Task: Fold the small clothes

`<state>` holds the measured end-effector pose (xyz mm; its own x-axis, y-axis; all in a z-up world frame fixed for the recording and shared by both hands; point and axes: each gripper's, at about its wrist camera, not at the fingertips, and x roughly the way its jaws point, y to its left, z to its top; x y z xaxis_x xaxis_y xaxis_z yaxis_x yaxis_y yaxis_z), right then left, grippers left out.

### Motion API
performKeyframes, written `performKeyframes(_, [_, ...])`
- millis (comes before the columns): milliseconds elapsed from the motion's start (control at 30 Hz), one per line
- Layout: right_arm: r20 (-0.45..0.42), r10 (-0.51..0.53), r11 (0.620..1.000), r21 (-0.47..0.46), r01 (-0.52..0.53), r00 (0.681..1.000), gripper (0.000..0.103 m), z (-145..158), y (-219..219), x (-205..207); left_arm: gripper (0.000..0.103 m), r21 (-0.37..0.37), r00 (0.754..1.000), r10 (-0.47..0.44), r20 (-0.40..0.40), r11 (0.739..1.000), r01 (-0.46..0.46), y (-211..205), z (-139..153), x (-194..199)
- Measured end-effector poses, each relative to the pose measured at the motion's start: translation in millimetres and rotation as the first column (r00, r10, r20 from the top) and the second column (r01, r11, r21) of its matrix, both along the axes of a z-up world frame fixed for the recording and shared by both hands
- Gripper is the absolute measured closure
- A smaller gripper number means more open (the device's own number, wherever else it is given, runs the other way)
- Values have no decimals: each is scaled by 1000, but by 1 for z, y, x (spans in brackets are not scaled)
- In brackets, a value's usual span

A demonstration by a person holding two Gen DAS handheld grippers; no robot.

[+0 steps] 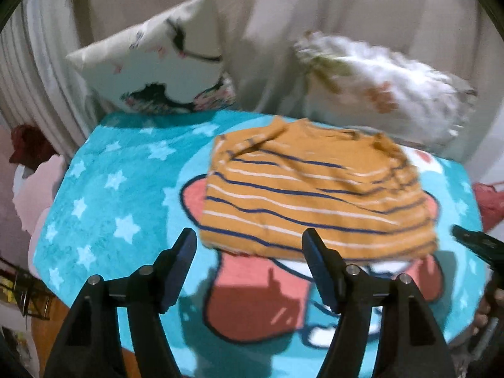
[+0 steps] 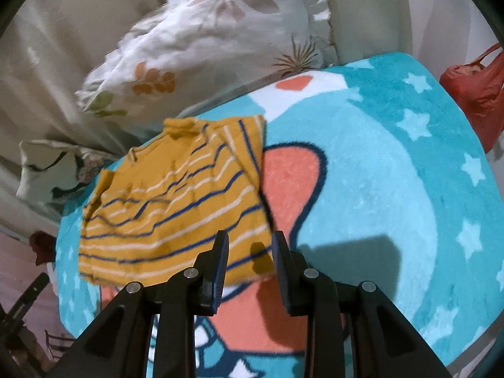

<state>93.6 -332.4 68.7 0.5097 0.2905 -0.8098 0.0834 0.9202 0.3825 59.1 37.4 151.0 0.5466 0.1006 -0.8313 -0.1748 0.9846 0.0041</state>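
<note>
Left hand-held gripper (image 1: 249, 245) gapes wide and empty at the shirt's (image 1: 312, 189) near hem; right hand-held gripper (image 2: 250, 245), half open, grips nothing beside its corner.

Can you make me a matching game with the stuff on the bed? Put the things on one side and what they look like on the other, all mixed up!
Things:
1. little shirt
2. blanket
3. bag
4. pillow

Looks:
A. white with leaf prints
B. red, beside the bed
C. orange with blue and white stripes
D. turquoise with pale stars

Right pairs: 1-C, 2-D, 3-B, 4-A
</note>
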Motion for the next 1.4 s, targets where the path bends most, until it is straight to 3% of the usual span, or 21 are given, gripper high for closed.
performKeyframes(333, [3, 48, 999, 4, -48, 999, 70, 1, 6, -49, 27, 99, 993, -94, 76, 991, 87, -59, 35, -53])
performKeyframes(533, [10, 52, 999, -2, -52, 999, 69, 2, 1, -70, 24, 141, 988, -123, 97, 984, 109, -81, 39, -74])
performKeyframes(667, [9, 52, 999, -3, -52, 999, 69, 1, -3, -79, 24, 127, 988, -137, 77, 984, 126, -88, 33, -81])
performKeyframes(1000, [-10, 58, 998, 5, -58, 998, 69, -8, -5, -90, 24, 124, 992, -120, 44, 986, 113, -89, 24, -92])
performKeyframes(1400, [-21, 85, 996, -12, -85, 996, 68, -9, 22, -72, 24, 106, 993, -117, -13, 987, 118, -66, 11, -75])
